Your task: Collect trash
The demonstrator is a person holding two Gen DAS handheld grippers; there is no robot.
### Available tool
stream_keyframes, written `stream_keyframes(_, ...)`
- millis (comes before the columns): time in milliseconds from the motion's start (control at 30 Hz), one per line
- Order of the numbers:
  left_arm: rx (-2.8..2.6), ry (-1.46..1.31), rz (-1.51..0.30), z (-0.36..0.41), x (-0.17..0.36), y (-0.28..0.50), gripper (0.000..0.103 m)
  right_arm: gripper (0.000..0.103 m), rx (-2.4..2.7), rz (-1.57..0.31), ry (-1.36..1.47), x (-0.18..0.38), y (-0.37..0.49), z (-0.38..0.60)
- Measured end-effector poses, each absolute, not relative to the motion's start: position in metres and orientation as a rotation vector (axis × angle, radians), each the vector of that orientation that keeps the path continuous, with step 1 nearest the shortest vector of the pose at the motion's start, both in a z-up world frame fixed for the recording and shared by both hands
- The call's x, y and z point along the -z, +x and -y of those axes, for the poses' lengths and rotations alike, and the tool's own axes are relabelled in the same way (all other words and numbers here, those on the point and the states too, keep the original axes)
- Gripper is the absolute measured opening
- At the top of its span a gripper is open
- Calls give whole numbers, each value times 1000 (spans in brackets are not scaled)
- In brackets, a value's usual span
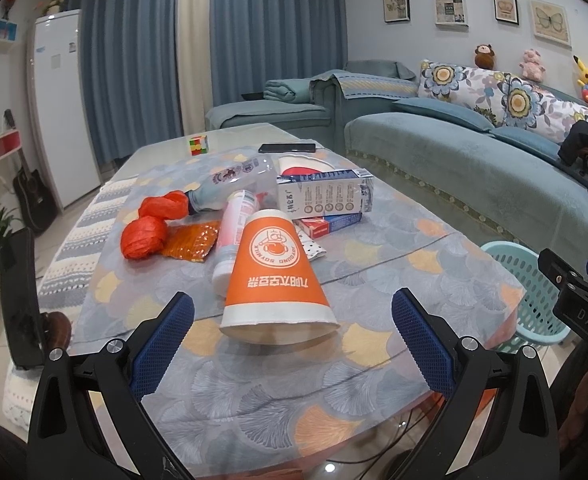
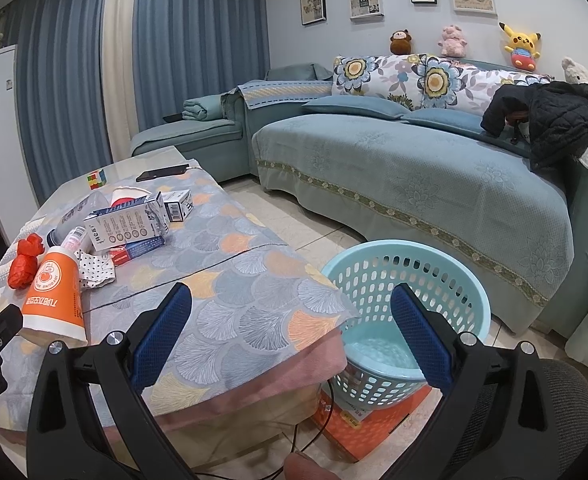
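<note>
An orange paper cup (image 1: 274, 276) lies on its side on the patterned table (image 1: 254, 380), its mouth facing my left gripper (image 1: 292, 312), which stands open just short of the rim. Behind the cup sit a white bottle (image 1: 234, 236), a milk carton (image 1: 321, 196), a red box (image 1: 329, 225), a clear bottle (image 1: 234, 180), crumpled orange plastic (image 1: 150, 228) and an orange packet (image 1: 190, 242). My right gripper (image 2: 292, 312) hangs open above the table corner, beside the light-blue basket (image 2: 405, 272). The orange cup (image 2: 52, 296) shows at far left in the right wrist view.
A Rubik's cube (image 1: 198, 145) and a black phone (image 1: 288, 147) lie at the table's far end. A teal sofa (image 2: 413, 168) runs along the right, with tiled floor between it and the table. The basket rests on an orange box (image 2: 369, 420). A cable trails under the table.
</note>
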State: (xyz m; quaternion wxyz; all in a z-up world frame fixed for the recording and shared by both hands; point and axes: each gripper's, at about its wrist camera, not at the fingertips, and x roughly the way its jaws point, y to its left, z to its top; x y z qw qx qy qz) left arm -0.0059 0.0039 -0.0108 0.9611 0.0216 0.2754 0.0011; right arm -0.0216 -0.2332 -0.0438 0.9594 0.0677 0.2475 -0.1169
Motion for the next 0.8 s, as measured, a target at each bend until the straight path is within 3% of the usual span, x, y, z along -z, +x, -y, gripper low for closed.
stream_keyframes(800,-19,73,-613,0,21,-1,96,95,233,-500,145,43,-22,234)
